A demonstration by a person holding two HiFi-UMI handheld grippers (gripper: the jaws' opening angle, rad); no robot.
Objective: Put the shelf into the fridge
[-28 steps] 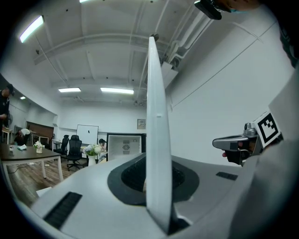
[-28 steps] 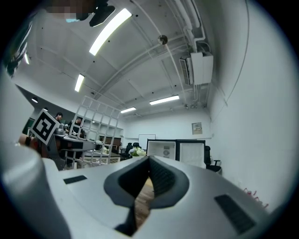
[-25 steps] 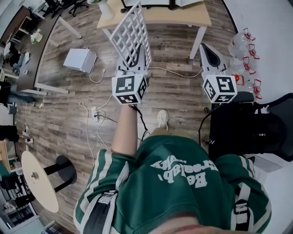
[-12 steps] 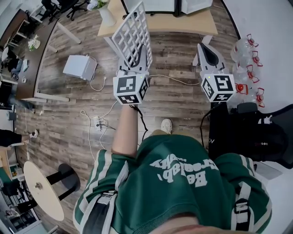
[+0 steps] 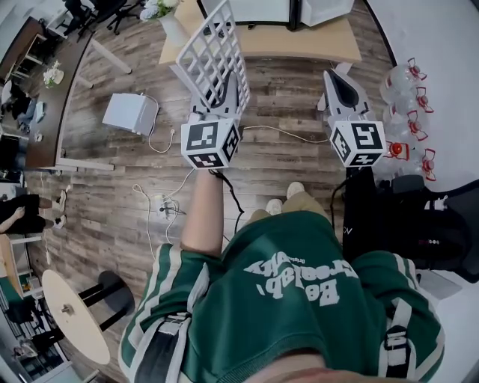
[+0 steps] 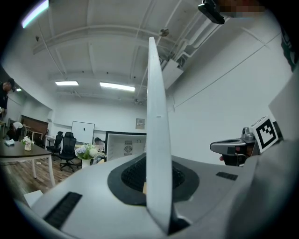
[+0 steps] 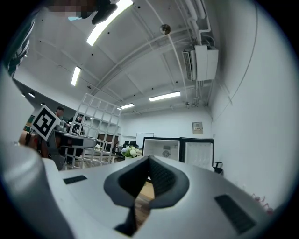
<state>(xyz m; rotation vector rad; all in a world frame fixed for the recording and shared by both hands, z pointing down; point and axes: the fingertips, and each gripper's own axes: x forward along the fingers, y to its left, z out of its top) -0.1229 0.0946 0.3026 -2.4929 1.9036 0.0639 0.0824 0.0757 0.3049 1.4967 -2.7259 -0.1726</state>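
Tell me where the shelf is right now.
The shelf is upper left of centre in the head view, clamped in the left tool, its far end overlapping the left corner of the wooden table.

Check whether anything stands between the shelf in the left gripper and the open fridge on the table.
Nothing visible does. The shelf, held by the left gripper, faces the open fridge across the floor; the flower vase stands aside, left of it.

White lattice shelf (image 5: 212, 52), green shirt (image 5: 292, 314)
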